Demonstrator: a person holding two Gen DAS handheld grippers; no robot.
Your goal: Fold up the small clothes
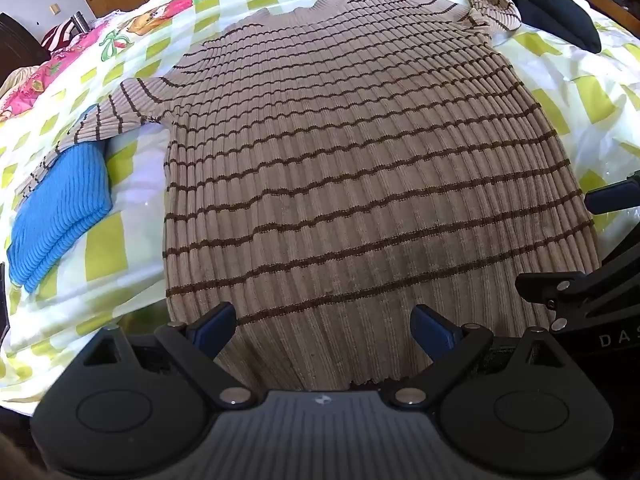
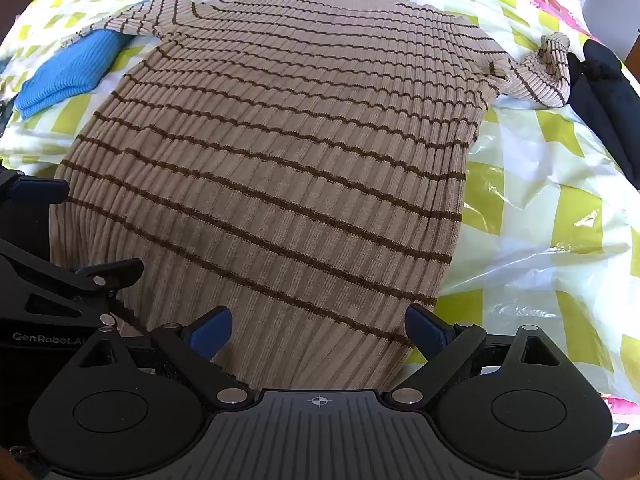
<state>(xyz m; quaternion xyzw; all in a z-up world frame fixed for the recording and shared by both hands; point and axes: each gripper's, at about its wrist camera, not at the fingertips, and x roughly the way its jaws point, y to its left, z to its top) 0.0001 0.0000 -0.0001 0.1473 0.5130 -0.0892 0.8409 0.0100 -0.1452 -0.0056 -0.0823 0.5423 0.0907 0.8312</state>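
Sweater [image 1: 360, 168], ribbed knit, tan with brown stripes — lying flat on bed [image 1: 568, 92], hem nearest both grippers.

Lying spread face-down or face-up (cannot tell), collar far, left sleeve draping over blue knit [image 1: 60, 216], right sleeve [image 2: 536, 72] bunching beside dark garment [image 2: 608, 100]. Likely handling soft, light, stretchy, limp; probably sagging when lifted, ribs gripping well, no fragility. Best taking hold at hem corners or side seams, pinching both layers. Left gripper [image 1: 322, 330] hovering over hem, fingers apart, holding nothing. Right gripper [image 2: 318, 330] likewise over hem's right part, fingers apart, holding nothing. Plastic checked sheet probably slippery under cloth.
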